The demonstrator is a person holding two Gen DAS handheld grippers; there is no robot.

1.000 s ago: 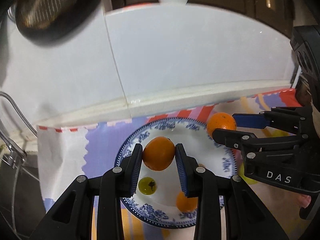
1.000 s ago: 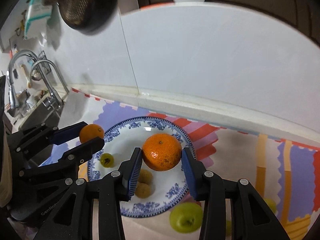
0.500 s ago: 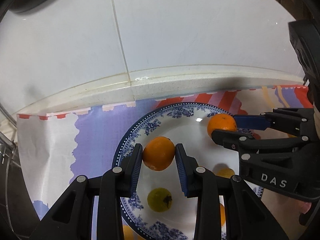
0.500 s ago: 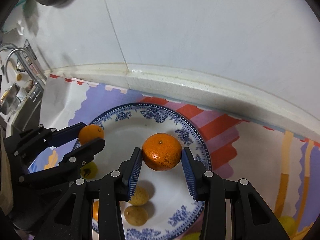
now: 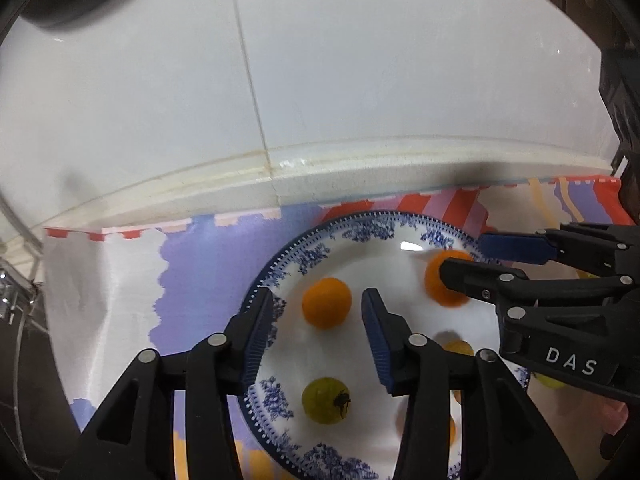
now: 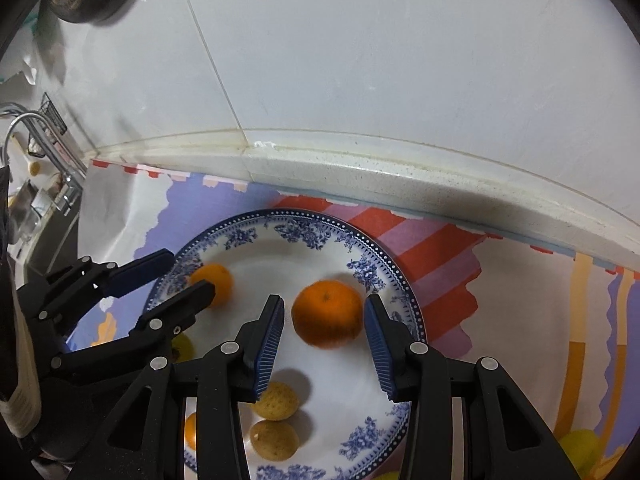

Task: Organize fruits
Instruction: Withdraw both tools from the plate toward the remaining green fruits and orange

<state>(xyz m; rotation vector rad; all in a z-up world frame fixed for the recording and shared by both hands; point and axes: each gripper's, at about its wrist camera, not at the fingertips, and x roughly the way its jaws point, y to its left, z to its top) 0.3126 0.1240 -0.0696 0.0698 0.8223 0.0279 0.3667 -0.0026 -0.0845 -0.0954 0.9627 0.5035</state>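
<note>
Materials: a glazed white plate (image 5: 280,264) with a blue floral band and dotted rim is lying on a printed cloth (image 5: 200,264) in purple, red, orange and white with scalloped patches. Two round, matt oranges are sitting on the plate. The left orange (image 5: 327,303) is smaller and is lying at about 10 o'clock of the plate in the left wrist view. The right orange (image 6: 326,314) is larger and dimpled, and is showing at about 1 o'clock in that view. A smooth green fruit (image 5: 326,400) with a dark stem mark is lying at 8 o'clock. Two pale yellow pitted fruits (image 6: 276,400) are resting near the plate's front edge, touching each other.

Surface and room: the cloth is covering a counter that is meeting a speckled cream ledge (image 5: 360,168) beneath glossy white wall tiles (image 5: 360,80). A chrome faucet (image 6: 24,128) is standing at 9 o'clock in the right wrist view.

Claws: the left gripper (image 5: 317,300) is opening. Its blue ribbed pads are standing clear of the left orange on both sides, and the fruit is lying between them on the plate. The right gripper (image 6: 323,302) is bracketing the right orange closely. One pad is appearing to touch it and a thin gap is showing at the other, so whether it is gripping cannot be told.
</note>
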